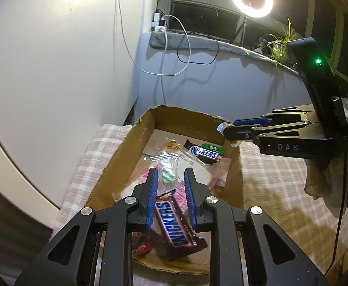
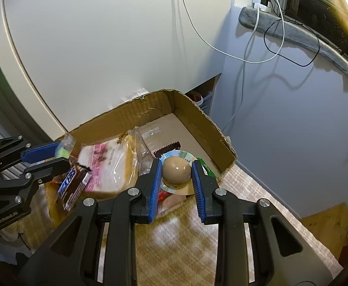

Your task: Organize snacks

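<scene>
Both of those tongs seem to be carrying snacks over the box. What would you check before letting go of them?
1. Left tongs gripping a load: ok, shut on a clear packet with a green sweet, a Snickers bar dangling with it.
2. Right tongs gripping: ok, shut on the brown egg-shaped snack in its round pack.
3. Left load over the cardboard box: ok.
4. Right load over the box: ok, near its front corner.
5. Free space on the box floor: ok, bare cardboard at the far end.
6. Whether the dangling bar is actually pinched: cannot tell.
</scene>
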`<state>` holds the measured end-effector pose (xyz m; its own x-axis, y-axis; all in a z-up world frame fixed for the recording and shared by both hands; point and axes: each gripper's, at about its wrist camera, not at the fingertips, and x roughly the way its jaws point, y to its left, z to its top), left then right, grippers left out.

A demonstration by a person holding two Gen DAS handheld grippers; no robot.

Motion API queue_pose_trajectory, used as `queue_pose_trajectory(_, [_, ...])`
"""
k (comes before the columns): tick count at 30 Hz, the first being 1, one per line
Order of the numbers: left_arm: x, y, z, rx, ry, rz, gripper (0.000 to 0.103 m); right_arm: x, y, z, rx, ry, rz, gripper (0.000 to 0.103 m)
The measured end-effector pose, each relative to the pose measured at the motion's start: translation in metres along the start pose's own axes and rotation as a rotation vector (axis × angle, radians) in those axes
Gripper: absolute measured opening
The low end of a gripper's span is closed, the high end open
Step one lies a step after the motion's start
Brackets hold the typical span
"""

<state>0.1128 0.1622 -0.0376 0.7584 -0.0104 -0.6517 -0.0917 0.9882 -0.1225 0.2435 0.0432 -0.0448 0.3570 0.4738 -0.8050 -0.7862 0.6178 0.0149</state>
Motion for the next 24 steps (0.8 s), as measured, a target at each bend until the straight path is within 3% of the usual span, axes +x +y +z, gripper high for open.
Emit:
queue_pose_trajectory(16, [0.004, 0.009, 0.003, -0.022, 0.005, 0.013, 0.022, 0.012, 0.005, 0.011, -0.004, 0.000, 0.010, 0.027])
queue_pose_trajectory(18, [0.004, 0.010, 0.003, -0.022, 0.003, 0.020, 0.025, 0.011, 0.006, 0.011, -0.005, -0.002, 0.007, 0.031])
queue_pose_trajectory(22, [0.001, 0.010, 0.003, -0.026, -0.006, 0.035, 0.048, 0.004, 0.006, 0.008, -0.003, -0.019, -0.004, 0.052])
queue_pose_trajectory(24, [-0.001, 0.010, 0.004, -0.025, -0.011, 0.038, 0.049, 0.000, 0.005, 0.007, -0.003, -0.028, -0.010, 0.059])
